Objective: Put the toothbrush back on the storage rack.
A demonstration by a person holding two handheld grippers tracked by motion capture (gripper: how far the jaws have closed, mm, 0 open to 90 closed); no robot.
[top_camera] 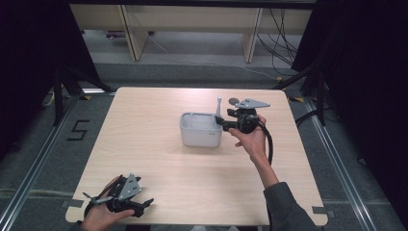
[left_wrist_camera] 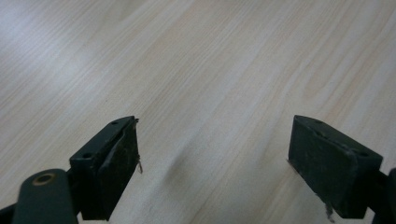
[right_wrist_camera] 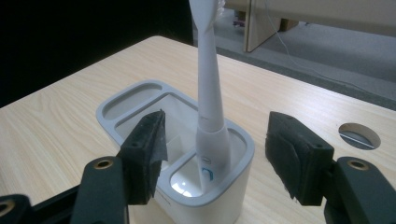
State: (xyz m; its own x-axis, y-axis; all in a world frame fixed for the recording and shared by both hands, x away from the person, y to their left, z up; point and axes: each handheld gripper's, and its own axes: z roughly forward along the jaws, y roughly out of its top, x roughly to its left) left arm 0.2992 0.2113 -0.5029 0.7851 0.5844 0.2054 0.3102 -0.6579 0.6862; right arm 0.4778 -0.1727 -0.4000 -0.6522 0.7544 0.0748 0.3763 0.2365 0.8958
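Note:
A white holder (top_camera: 200, 129) with several compartments stands near the middle of the table (top_camera: 144, 144). An electric toothbrush (right_wrist_camera: 208, 98) stands upright in the holder's (right_wrist_camera: 140, 100) near round compartment, its top showing as a thin stick (top_camera: 219, 105) in the high view. My right gripper (right_wrist_camera: 215, 149) is open right at the holder's right end; its pads flank the toothbrush handle with clear gaps on both sides. In the high view this right gripper (top_camera: 222, 123) points left. My left gripper (left_wrist_camera: 212, 158) is open over bare wood at the near left corner (top_camera: 146, 203).
A round cable hole (right_wrist_camera: 358, 135) lies in the table behind the holder, also seen in the high view as a small grey disc (top_camera: 234, 101). The right gripper's cable (top_camera: 267, 139) loops down past the wrist. Desk legs and cables stand beyond the far edge.

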